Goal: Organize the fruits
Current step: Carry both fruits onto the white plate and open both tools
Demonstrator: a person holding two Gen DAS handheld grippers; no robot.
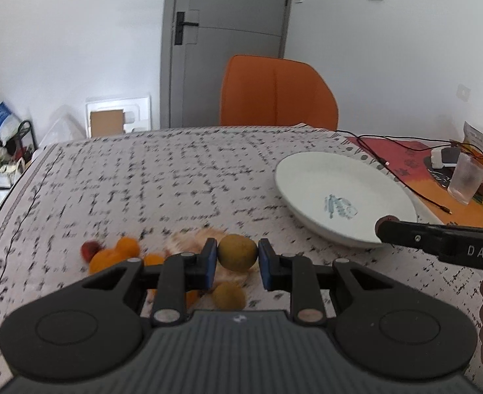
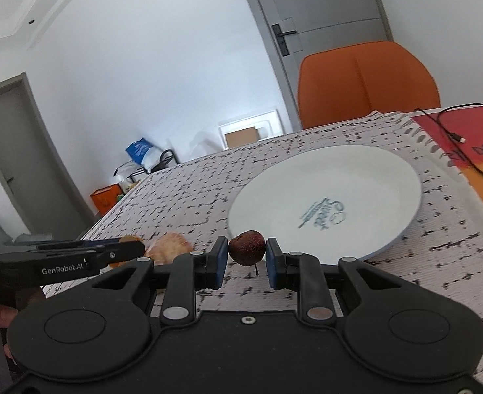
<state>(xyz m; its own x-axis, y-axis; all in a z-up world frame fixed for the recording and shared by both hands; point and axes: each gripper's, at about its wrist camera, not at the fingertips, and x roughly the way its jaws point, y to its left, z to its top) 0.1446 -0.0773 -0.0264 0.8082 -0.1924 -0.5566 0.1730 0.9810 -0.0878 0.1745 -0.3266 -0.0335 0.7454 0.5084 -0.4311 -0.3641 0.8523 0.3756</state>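
The left tongs [image 1: 237, 257] pinch a yellow-green fruit [image 1: 237, 251] above the heap of fruits [image 1: 120, 254] on the surface [image 1: 143, 180], the right tongs [image 2: 246, 257] grip a dark red fruit [image 2: 246, 247] — just before the white plate [image 2: 356, 177].

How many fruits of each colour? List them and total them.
Yellow-green fruits: 2, one in the left tongs
Orange fruits: at least 3, partly hidden
Red fruits: 2, one in the right tongs
Pale peach fruit: 1
Total: at least 8
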